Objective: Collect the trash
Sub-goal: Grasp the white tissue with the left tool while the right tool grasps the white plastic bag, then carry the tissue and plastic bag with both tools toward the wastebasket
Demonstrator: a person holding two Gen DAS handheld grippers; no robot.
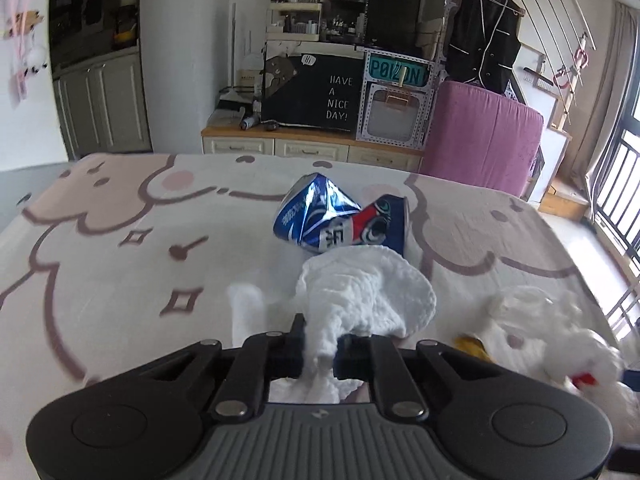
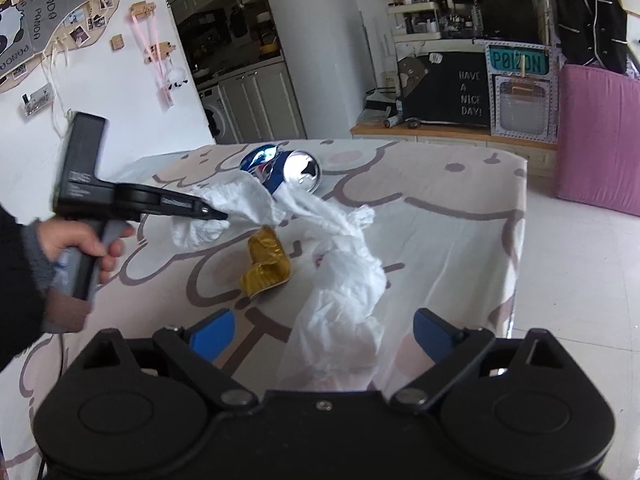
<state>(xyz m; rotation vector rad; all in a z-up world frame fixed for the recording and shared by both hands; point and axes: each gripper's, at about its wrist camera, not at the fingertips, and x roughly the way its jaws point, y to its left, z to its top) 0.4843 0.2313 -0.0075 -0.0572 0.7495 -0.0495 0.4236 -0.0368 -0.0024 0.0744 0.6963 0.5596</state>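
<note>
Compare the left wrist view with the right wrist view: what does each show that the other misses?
Left wrist only: the left gripper seen from behind, shut on a white tissue, and the crushed can's printed side.

Right wrist only: the hand holding the left gripper, the right gripper open around a long crumpled tissue, the whole gold wrapper, and a photo collage on the wall.

Both: the can, tissues, cartoon-print bedsheet, and the "HAVE A NICE DAY!" box.

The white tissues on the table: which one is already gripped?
The tissue nearest the crushed can, pinched in the left gripper. The other tissue lies loose before the open right gripper.
</note>
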